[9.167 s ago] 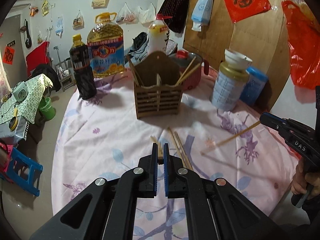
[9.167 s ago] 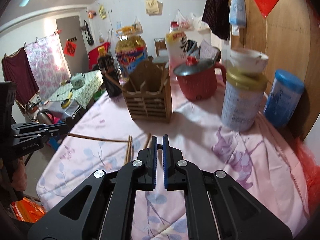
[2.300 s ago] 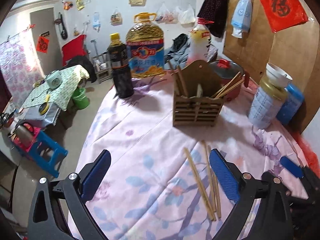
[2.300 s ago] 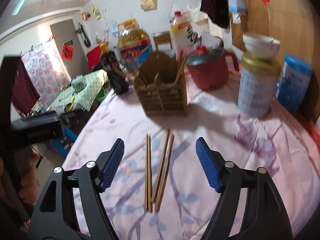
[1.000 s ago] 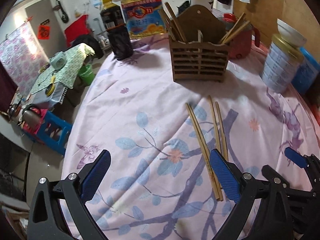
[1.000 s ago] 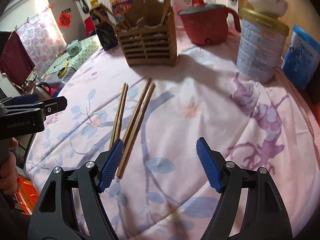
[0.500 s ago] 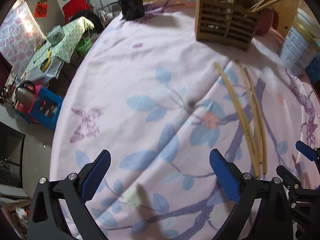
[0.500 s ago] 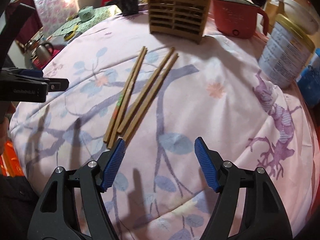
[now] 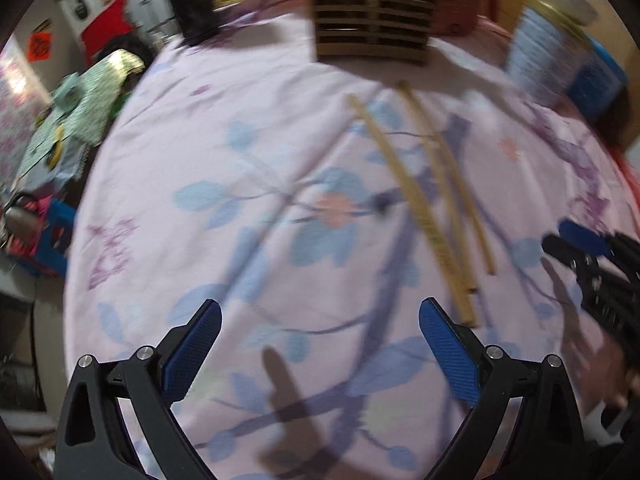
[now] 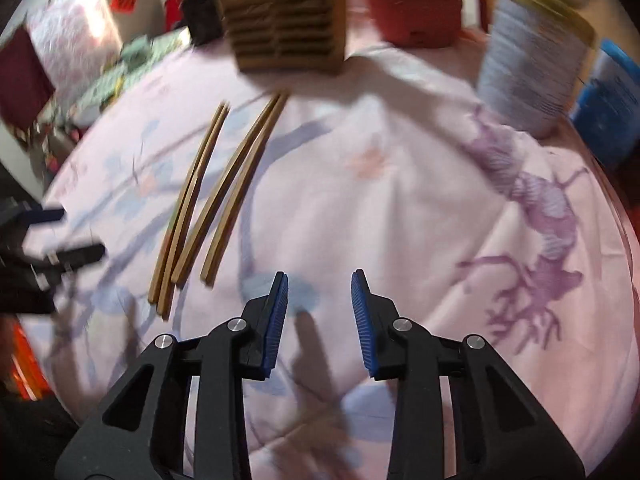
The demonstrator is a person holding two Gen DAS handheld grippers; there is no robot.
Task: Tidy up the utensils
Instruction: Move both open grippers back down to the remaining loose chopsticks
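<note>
Several wooden chopsticks point(image 9: 424, 200) lie side by side on the pink floral tablecloth point(image 9: 224, 152); they also show in the right wrist view point(image 10: 216, 196). A slatted wooden utensil holder point(image 9: 370, 26) stands at the far side, also in the right wrist view point(image 10: 286, 28). My left gripper point(image 9: 318, 340) is open and empty, low over the cloth, left of the chopsticks' near ends. My right gripper point(image 10: 319, 304) is partly open and empty, just right of the chopsticks' near ends.
A tall tin can point(image 10: 536, 60), a blue container point(image 10: 608, 108) and a red pot point(image 10: 420, 4) stand at the far right. A dark bottle point(image 9: 194, 4) stands at the far left. The table edge drops off at the left toward a blue stool point(image 9: 52, 236).
Both grippers have dropped lower toward the cloth and the chopsticks. The right gripper's jaws have narrowed from wide open. The left gripper stays wide open.
</note>
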